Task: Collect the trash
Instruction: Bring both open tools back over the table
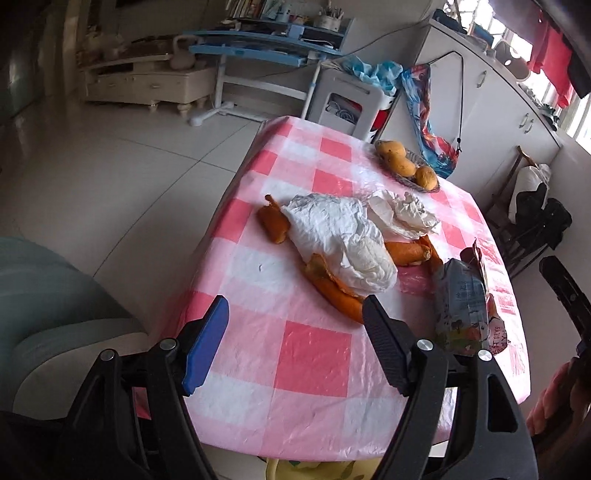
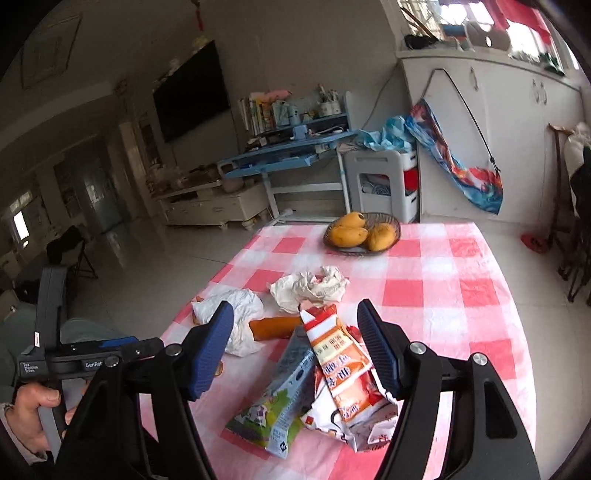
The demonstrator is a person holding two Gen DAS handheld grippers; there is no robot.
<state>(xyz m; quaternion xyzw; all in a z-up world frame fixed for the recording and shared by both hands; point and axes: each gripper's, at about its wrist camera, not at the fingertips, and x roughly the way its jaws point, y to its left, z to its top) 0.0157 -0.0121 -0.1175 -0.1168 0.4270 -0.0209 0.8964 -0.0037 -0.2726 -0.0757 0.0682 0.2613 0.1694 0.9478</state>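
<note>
Dark wire basket (image 2: pixel 395 225) holds three yellow-orange mangoes (image 2: pixel 349 235) at far end of pink-checked bench (image 2: pixel 443 295). Torn orange-white snack wrapper (image 2: pixel 345 373), print unreadable. Left gripper (image 1: pixel 295 314) and right gripper (image 2: pixel 295 321): jaws wide, empty.

Pale tiled floor (image 2: pixel 177 254), dark wall-mounted television (image 2: pixel 192 92), blue desk (image 2: pixel 280 155), white cabinets (image 2: pixel 517 122), bright window (image 2: pixel 517 26)

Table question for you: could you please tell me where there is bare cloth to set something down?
The table is bare right of the crumpled paper, from the mango basket down to the near right edge. There is another bare patch at the near left corner, before the peels. The middle is crowded: white bag, peels and torn wrappers.
</note>
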